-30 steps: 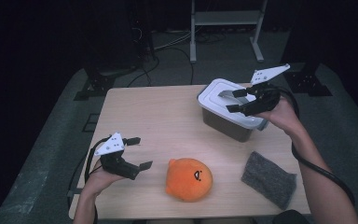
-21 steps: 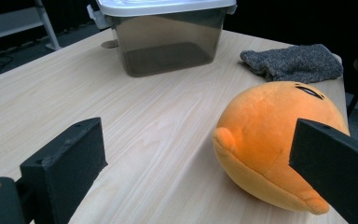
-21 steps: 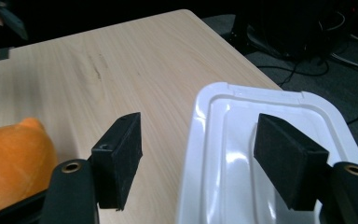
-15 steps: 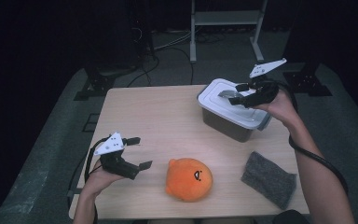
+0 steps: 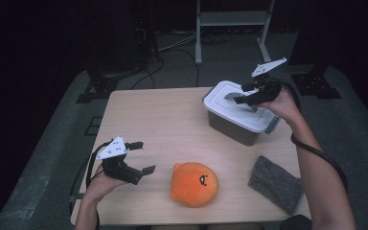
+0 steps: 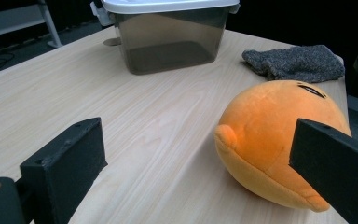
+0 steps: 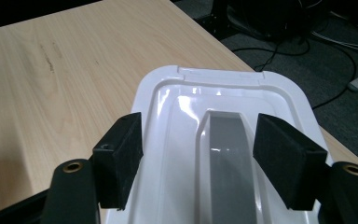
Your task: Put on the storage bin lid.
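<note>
High view: two hand-held grippers stood over a pale wooden table (image 5: 172,120), each with its jaws apart and gripping nothing.

The right gripper (image 5: 239,97) hovered above the white plastic lid (image 5: 230,103) of a smoky translucent storage box (image 5: 235,129) at the table's far right; in the right gripper view its jaws stood on either side of the lid's grey raised handle (image 7: 226,154). The left gripper (image 5: 141,157) was held at the near left, just beside a round orange plush toy (image 5: 194,184). A grey knitted cloth (image 5: 274,183) lay at the near right corner, apart from the toy.
</note>
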